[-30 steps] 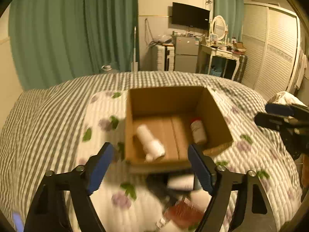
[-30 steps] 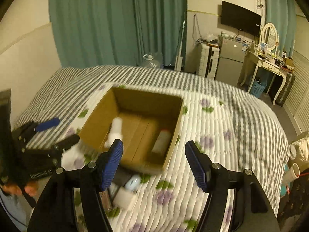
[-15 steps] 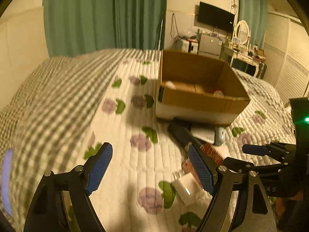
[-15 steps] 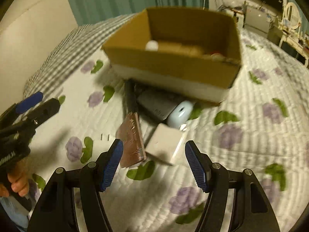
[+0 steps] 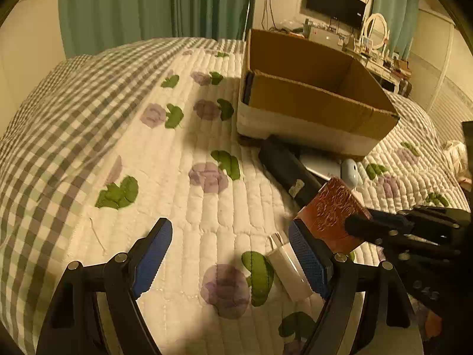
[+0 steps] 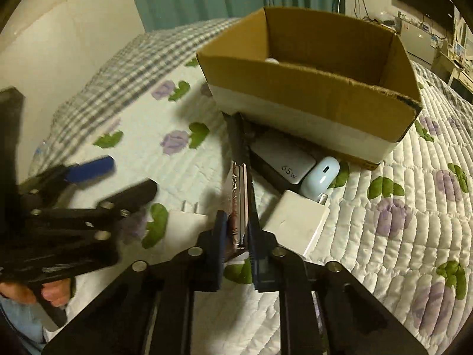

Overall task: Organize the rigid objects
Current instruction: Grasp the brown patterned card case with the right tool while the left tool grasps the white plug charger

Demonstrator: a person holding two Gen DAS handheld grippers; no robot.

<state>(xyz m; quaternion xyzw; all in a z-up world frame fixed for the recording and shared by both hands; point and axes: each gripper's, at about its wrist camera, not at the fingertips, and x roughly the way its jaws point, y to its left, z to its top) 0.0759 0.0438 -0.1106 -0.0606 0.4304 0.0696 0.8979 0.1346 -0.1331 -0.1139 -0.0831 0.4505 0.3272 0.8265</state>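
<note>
An open cardboard box (image 5: 310, 103) (image 6: 310, 88) stands on the quilted bed. In front of it lie a long black object (image 5: 289, 171), a grey power bank (image 6: 282, 159), a pale blue mouse-like case (image 6: 320, 179), a white charger (image 6: 295, 220) and a white plug adapter (image 5: 288, 266) (image 6: 186, 217). My right gripper (image 6: 238, 230) is shut on a thin red-brown patterned case (image 5: 334, 213) (image 6: 236, 198), held on edge. My left gripper (image 5: 227, 254) is open and empty, low over the quilt beside the adapter.
The bed has a white floral quilt (image 5: 207, 177) over a grey checked cover (image 5: 74, 103). Green curtains (image 5: 147, 6), a TV and a dresser stand beyond. A white item shows inside the box (image 6: 272, 60).
Both grippers dropped from above the box to the items in front of it. My right gripper closed on the red-brown case; the left one stayed open.
</note>
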